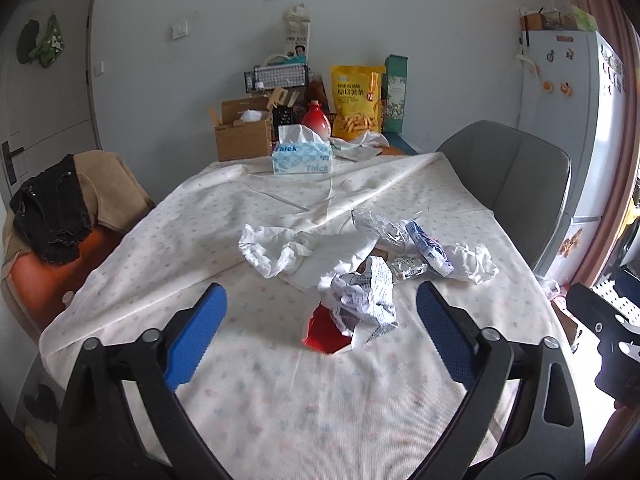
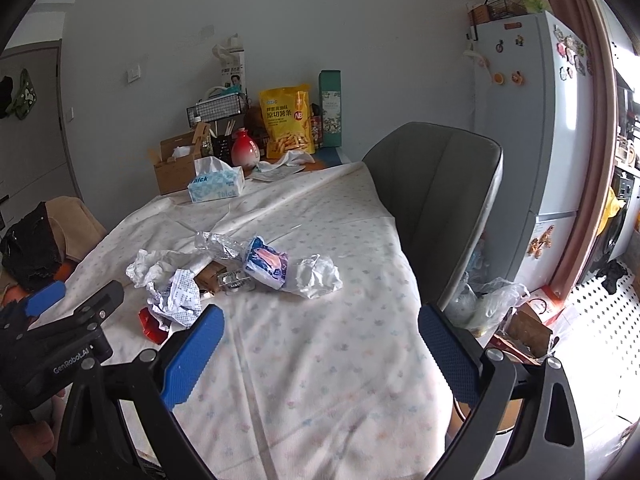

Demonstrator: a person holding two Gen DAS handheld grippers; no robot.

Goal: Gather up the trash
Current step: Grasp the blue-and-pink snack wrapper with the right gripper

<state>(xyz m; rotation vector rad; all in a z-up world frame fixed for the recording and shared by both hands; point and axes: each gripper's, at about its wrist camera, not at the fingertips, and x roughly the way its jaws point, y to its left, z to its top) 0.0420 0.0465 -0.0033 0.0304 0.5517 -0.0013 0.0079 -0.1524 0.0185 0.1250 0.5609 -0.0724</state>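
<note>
A pile of trash lies mid-table on the pale cloth. It holds a crumpled printed paper [image 1: 366, 294] [image 2: 178, 300] on a red wrapper [image 1: 324, 332] [image 2: 152, 326], a white crumpled tissue [image 1: 276, 246] [image 2: 146, 266], a clear plastic wrapper [image 1: 378, 224] [image 2: 218, 244], a blue-and-white packet [image 1: 428, 246] [image 2: 266, 264], a foil blister pack [image 1: 408, 268] [image 2: 236, 280] and a white crumpled bag [image 1: 474, 262] [image 2: 318, 276]. My left gripper [image 1: 322, 324] is open, just short of the printed paper. My right gripper [image 2: 320, 344] is open and empty, to the right of the pile.
A tissue box [image 1: 302, 154] [image 2: 216, 184], cardboard box [image 1: 242, 128], red vase [image 1: 316, 120] and yellow snack bag [image 1: 356, 102] stand at the far end. A grey chair [image 2: 436, 196] is at the right, a clothes-draped chair [image 1: 72, 208] at the left, a fridge [image 2: 532, 120] beyond.
</note>
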